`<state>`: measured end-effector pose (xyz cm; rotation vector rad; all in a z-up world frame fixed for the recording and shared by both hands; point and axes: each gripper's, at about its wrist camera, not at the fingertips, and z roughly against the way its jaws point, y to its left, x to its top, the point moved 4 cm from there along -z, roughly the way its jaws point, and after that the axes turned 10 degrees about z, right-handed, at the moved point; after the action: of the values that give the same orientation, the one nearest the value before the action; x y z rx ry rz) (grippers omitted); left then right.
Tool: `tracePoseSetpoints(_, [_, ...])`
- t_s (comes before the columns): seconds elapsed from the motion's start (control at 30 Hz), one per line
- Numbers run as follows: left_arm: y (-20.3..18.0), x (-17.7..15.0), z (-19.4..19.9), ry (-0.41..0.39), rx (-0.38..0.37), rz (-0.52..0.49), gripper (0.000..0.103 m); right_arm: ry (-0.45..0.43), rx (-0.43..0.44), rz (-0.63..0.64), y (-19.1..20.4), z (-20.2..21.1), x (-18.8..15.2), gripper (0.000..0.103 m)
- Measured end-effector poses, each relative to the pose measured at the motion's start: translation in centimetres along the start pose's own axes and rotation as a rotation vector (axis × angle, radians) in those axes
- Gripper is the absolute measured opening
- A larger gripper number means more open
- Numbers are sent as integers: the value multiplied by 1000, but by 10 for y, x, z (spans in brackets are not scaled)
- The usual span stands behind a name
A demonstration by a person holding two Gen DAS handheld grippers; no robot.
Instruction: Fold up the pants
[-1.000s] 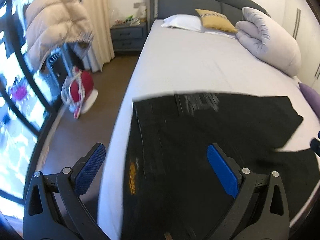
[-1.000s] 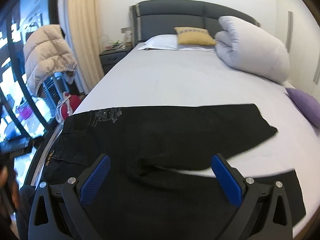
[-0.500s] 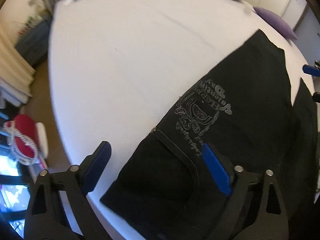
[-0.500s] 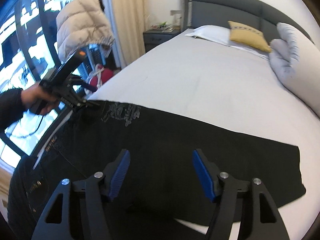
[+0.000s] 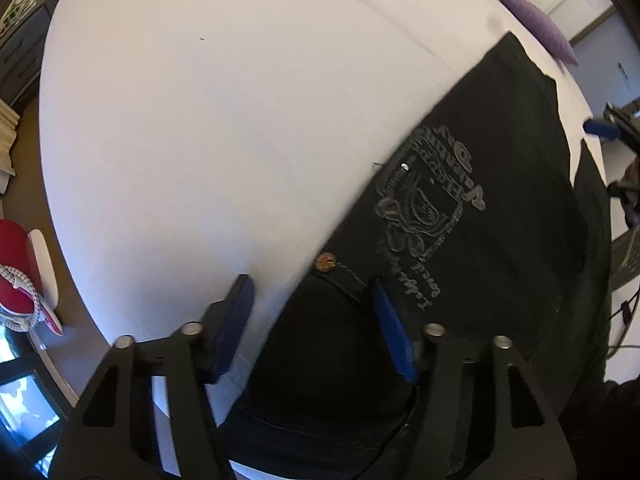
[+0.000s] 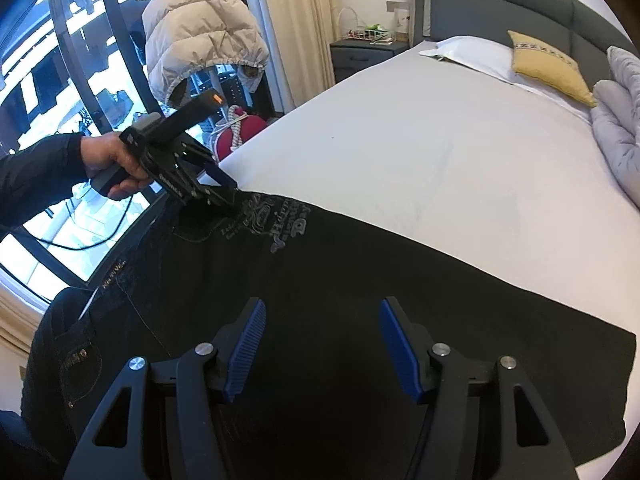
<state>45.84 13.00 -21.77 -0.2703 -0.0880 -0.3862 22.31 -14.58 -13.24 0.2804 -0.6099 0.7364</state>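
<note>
We are working one pair of black pants (image 6: pixel 360 320) lying flat along the near edge of the bed (image 6: pixel 440 152). Our left tongs (image 5: pixel 312 324) are hovering spread apart over the waistband rivet (image 5: pixel 325 261) at the bed's left edge. Our right tongs (image 6: pixel 322 348) are hanging apart above the leg. Two pillows (image 6: pixel 472 50) are sitting by the headboard.
</note>
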Motion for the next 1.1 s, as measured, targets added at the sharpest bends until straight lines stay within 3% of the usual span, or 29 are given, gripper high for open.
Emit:
tracePoseSetpoints(0.07, [-10,-8,-5,-7,-15,-3,29,3,12,19,-1,-5,7,61])
tracePoseSetpoints(0.23, [-17,-34,16,-104,10,-8,9,47,8,97,-4,-23,27,53])
tracePoseSetpoints(0.3, [-21,-44,34,-174,11,-2,8,77,1,148,-4,-31,38,44])
tracePoseSetpoints(0.4, [-27,-60,61,-275,26,-8,4,104,2,233,-3,-45,60,43])
tracePoseSetpoints(0.5, [-35,-73,76,-327,49,-33,4,119,41,295,3,-55,76,43])
tracePoseSetpoints(0.67, [-58,-84,78,-368,84,-72,4,208,75,405,15,-88,93,43])
tracePoseSetpoints(0.83, [-61,-79,91,-384,73,-67,3,310,72,482,18,-117,92,44])
tracePoseSetpoints(1.03, [-60,-85,96,-391,66,-77,3,366,89,455,3,-135,94,44])
tracePoseSetpoints(1.1, [-59,-86,95,-390,61,-73,3,388,99,455,2,-141,91,38])
